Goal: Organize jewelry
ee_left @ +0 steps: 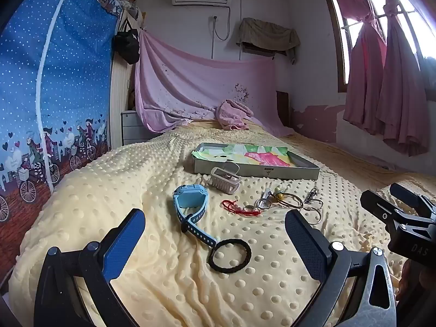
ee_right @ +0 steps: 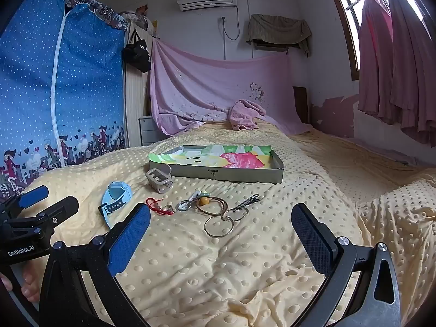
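Jewelry lies scattered on a yellow dotted blanket (ee_left: 152,272). A light blue watch (ee_left: 190,204) and a black hair tie (ee_left: 229,255) lie just ahead of my open, empty left gripper (ee_left: 215,237). Beyond them lie a red string bracelet (ee_left: 239,208), a beige hair claw (ee_left: 224,180), a brown beaded cord (ee_left: 288,200) and metal rings (ee_left: 313,214). A grey tray (ee_left: 256,173) with a colourful lining sits further back. My open, empty right gripper (ee_right: 220,231) hovers near the metal rings (ee_right: 219,226); the watch (ee_right: 115,199), the red bracelet (ee_right: 158,207) and the tray (ee_right: 226,175) show there too.
A blue zip wardrobe (ee_left: 54,95) stands at the left of the bed. A pink sheet (ee_left: 196,84) and a pink towel (ee_left: 234,114) are at the bed's head. Pink curtains (ee_left: 389,90) hang at the right window. Blanket folds rise at the right (ee_right: 395,204).
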`<state>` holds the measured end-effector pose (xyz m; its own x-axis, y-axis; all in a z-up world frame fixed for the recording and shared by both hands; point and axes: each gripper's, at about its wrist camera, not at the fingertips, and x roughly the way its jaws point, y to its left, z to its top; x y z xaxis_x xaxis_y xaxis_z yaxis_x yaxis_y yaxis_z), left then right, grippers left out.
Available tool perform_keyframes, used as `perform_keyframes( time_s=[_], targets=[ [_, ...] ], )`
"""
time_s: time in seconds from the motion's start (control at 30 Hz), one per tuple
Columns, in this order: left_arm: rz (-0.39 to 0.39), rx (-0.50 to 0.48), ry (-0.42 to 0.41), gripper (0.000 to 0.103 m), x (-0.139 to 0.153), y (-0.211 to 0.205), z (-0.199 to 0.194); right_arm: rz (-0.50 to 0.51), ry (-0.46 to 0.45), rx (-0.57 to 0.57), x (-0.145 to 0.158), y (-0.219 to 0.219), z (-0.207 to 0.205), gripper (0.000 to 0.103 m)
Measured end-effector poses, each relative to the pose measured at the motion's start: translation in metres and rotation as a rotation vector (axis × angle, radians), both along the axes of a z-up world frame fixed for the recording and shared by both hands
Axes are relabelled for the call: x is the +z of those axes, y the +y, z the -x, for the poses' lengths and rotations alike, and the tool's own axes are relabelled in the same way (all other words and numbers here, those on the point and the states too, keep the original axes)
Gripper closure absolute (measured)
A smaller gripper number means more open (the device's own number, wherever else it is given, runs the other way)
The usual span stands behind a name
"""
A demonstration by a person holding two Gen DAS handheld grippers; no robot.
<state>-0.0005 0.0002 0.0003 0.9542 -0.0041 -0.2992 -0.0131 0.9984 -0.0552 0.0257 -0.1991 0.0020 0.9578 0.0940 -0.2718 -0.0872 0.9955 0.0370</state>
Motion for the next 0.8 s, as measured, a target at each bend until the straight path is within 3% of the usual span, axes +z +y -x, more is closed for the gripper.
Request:
perform_keyframes(
  time_s=[0.8],
  targets=[
    [-0.009, -0.014, 0.004, 0.000, 0.0008, -0.0057, 0.0010, -0.004, 0.000, 0.008, -0.0006, -0.0014, -0.0009, 0.001]
  ],
)
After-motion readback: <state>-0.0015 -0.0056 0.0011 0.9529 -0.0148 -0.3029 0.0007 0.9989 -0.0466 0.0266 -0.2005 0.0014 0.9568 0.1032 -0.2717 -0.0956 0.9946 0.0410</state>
